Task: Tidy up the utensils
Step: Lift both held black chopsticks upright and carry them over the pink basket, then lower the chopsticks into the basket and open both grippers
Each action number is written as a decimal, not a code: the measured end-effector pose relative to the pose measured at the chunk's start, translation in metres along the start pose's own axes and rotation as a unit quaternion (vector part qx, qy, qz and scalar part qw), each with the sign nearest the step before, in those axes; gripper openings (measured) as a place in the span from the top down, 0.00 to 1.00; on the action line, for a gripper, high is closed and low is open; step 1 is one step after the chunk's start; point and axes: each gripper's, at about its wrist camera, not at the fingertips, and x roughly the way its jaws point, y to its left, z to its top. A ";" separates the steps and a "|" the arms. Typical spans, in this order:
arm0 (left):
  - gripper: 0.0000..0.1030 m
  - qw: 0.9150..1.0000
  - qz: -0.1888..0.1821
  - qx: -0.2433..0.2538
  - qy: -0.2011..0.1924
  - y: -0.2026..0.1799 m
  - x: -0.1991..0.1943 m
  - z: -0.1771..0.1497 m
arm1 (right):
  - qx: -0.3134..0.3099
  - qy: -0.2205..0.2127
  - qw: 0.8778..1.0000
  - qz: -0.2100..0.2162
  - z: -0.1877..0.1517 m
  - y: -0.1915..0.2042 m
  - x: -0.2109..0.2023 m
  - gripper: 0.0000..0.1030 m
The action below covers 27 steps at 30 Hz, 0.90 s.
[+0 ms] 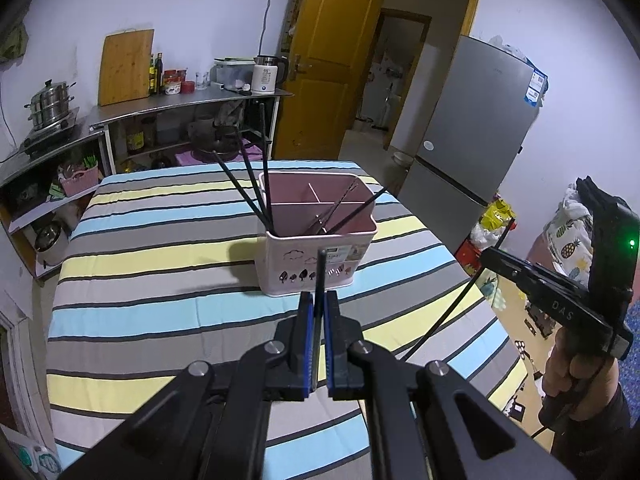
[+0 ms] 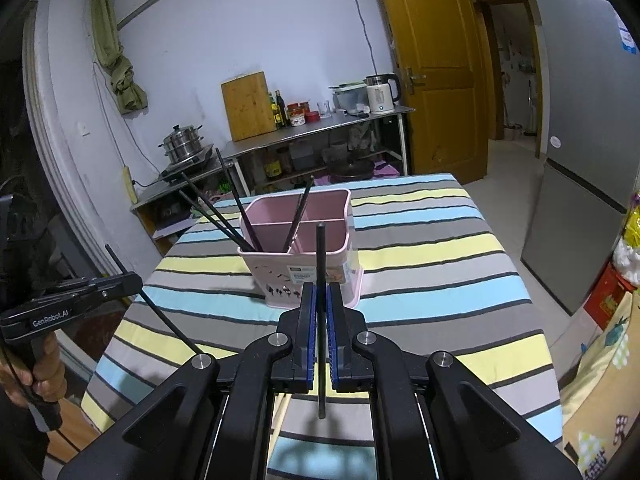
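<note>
A utensil holder stands on the desk, chopsticks leaning in its compartments. Behind the desk runs a shelf; a fridge stands right.

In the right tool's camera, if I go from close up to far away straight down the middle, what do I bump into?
Right tool shut on a black chopstick → pink utensil holder on the striped tablecloth → metal shelf against the wall.
</note>
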 end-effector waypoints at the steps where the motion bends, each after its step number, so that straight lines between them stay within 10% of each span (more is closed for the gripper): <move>1: 0.95 1.000 -0.001 -0.001 -0.001 0.000 -0.001 0.001 | -0.001 -0.003 1.000 0.001 0.001 0.001 -0.002 0.96; 27: 0.95 0.996 -0.017 -0.064 -0.061 0.015 -0.011 0.087 | 0.038 -0.056 0.997 0.047 0.057 0.006 0.004 0.96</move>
